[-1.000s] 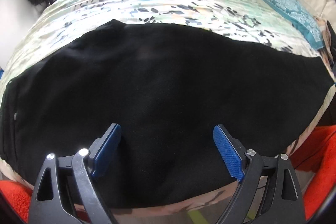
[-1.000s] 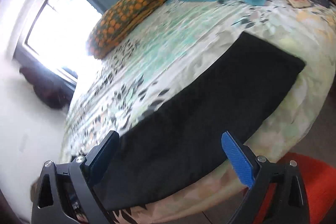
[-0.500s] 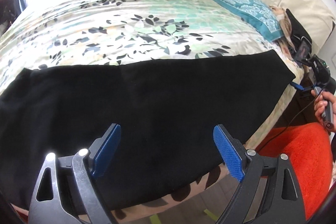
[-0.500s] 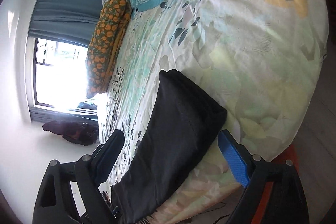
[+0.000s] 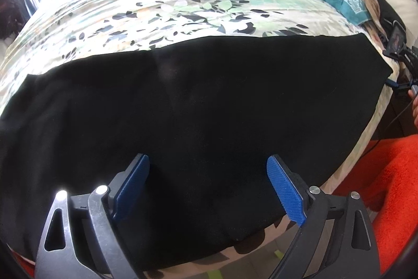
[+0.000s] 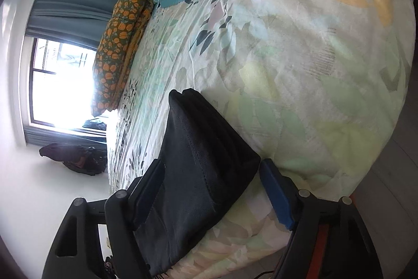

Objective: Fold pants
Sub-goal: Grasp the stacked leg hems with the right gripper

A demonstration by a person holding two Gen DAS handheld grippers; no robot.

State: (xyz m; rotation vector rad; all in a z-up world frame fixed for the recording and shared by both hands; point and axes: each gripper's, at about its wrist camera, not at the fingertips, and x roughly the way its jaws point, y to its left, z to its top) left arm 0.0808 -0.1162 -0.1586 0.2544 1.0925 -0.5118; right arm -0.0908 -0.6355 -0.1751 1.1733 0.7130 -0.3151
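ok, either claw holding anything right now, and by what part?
Nothing held. Left claw is open above the pants. Right claw is open too, straddling the pants' hem end, not yet closed on it.

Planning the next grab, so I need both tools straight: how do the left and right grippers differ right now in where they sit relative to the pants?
The left gripper hangs over the middle of the black pants, jaws wide, nothing between them. The right gripper is at the pants' hem end, rolled sideways, its jaws straddling the cuff edge without closing. Shared: both are open, with blue pads, over the floral bedspread.
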